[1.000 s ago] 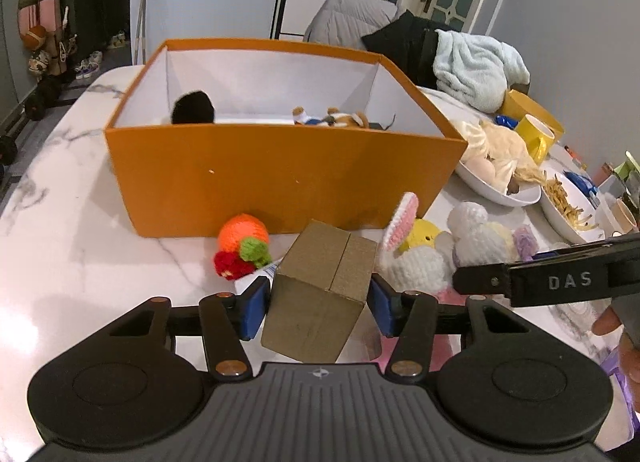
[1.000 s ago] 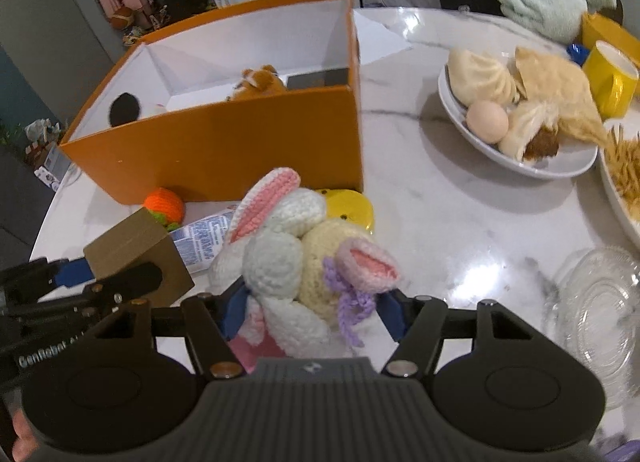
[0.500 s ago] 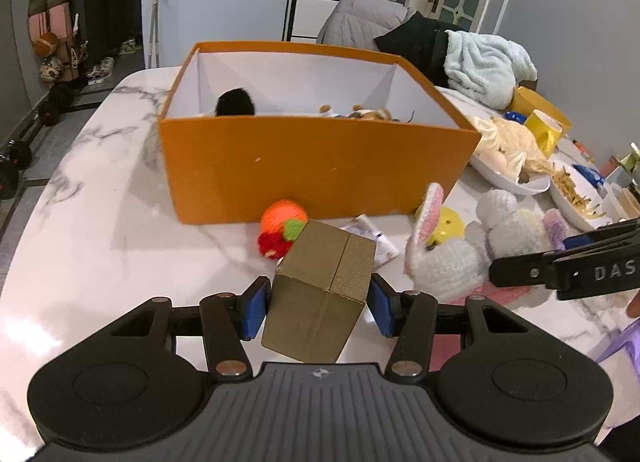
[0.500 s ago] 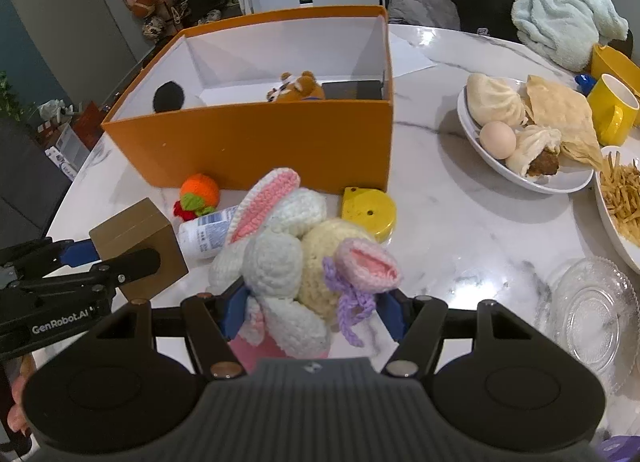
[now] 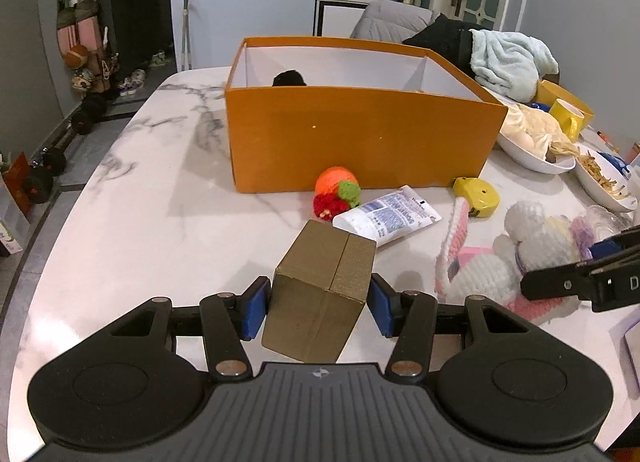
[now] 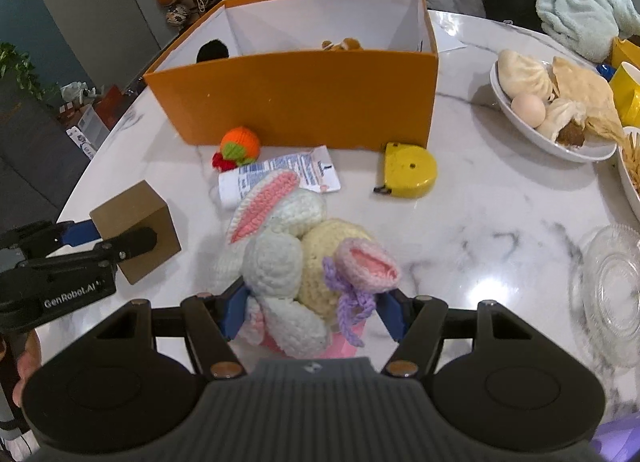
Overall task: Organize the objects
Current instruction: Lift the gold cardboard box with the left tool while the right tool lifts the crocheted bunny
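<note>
While the left gripper (image 5: pixel 318 300) grips a small brown cardboard box (image 5: pixel 320 292) between its blue pads, spread only as far as the box is wide, the right gripper (image 6: pixel 310 312) is closed about a crocheted bunny (image 6: pixel 304 258) of white, cream and pink yarn, its pads pressed into the soft body. Both loads are held near the table's (image 5: pixel 140 222) near edge, the box toward the left side and the bunny to its right, well apart from each other.

Farther in, toward the far edge, stands an open orange box (image 6: pixel 304 94) with white inner walls; a black round thing (image 6: pixel 213 51) and a brown plush toy (image 6: pixel 342 45) show over its rim. Just before its near wall lie a knitted orange ball with green and red bits (image 6: pixel 238 146), a white tube (image 6: pixel 280 178) and a yellow tape measure (image 6: pixel 408 170), all between the orange box and the grippers. Along the table's right edge sit a white bowl of buns and an egg (image 6: pixel 556 102) and a clear glass dish (image 6: pixel 608 286).
</note>
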Demonstrator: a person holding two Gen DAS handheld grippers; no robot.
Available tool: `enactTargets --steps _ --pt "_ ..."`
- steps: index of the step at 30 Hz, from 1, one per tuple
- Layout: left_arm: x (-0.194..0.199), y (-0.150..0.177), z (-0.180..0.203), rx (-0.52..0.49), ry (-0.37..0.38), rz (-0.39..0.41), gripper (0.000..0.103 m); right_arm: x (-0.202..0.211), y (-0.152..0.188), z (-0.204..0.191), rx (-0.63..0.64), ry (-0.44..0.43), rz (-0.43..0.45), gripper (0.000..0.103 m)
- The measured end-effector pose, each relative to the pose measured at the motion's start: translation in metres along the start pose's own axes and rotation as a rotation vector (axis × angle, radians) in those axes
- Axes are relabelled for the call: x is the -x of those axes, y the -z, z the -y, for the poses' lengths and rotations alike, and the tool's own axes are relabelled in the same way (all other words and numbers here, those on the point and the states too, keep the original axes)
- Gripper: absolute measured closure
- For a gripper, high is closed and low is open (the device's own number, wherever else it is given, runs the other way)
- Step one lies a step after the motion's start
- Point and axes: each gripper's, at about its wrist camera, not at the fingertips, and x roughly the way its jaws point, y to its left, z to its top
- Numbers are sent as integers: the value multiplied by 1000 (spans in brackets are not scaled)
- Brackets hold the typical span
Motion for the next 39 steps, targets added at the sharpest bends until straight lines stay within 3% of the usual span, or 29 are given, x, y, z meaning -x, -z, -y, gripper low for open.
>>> enactTargets --steps 24,39 --pt "12 9 -7 -26 -38 49 42 9 21 -15 56 -6 37 35" --pt "13 16 -25 12 -74 58 42 19 34 -15 -21 -44 120 35"
